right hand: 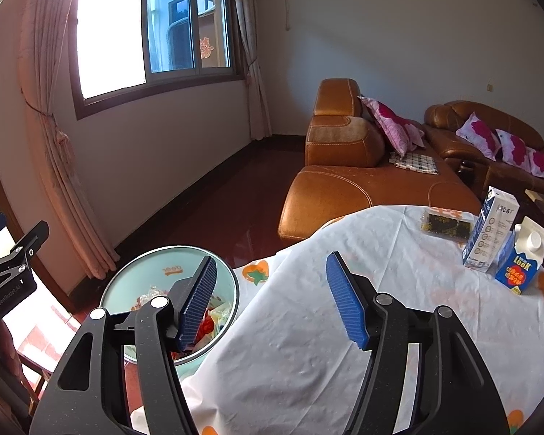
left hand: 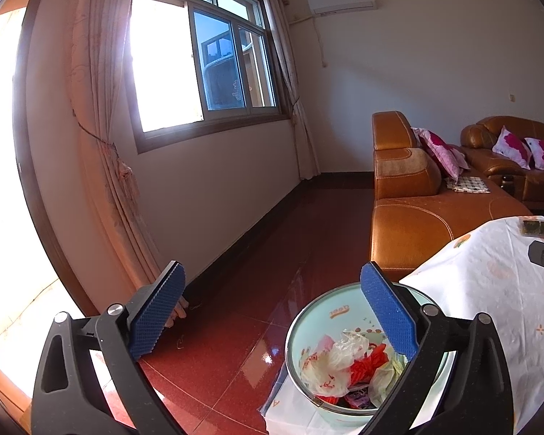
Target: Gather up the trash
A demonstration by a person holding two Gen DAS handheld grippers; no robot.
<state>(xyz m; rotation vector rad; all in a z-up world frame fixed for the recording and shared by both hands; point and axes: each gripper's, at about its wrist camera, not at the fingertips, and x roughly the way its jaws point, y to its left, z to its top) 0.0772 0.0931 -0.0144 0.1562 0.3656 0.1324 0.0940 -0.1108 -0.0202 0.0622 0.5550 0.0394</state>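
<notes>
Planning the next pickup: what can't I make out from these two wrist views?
- Trash bin: its lower contents are hidden, by the left gripper finger in the left view and the right gripper finger in the right.
- Flat dark packet: label too small; cut by the left view's edge.
- Two cartons: their backs face away.
- Table near edge: cut off.

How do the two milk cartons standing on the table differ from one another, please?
The tall white-and-blue slim carton stands farther back and rises higher; the short blue gable-top carton sits nearer and squatter. The short one has a round white cap and yellow lettering; the tall one shows none. Both stand upright, side by side.
</notes>
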